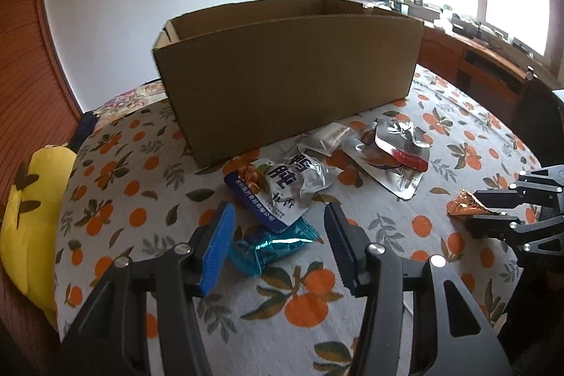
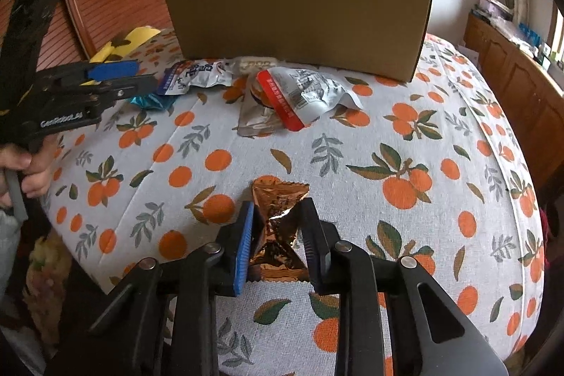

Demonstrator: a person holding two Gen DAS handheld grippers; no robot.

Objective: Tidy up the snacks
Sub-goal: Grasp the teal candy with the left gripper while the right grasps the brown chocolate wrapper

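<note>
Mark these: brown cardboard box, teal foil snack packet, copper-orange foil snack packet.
brown cardboard box (image 1: 289, 73): left wrist view, middle of its front wall.
teal foil snack packet (image 1: 273, 244): left wrist view, shiny middle of the wrapper.
copper-orange foil snack packet (image 2: 278, 199): right wrist view, upper half above the pinch.

The left gripper (image 2: 141, 76) carried white lettering on its black body that read roughly "GenRobot.AI". The silver and blue snack pouch (image 1: 282, 189) showed large dark Chinese characters; "鸭" stood at the top, and the others were creased and not sure. The red strip on the silver packet (image 2: 303, 97) held small white print, too small to read.
</note>
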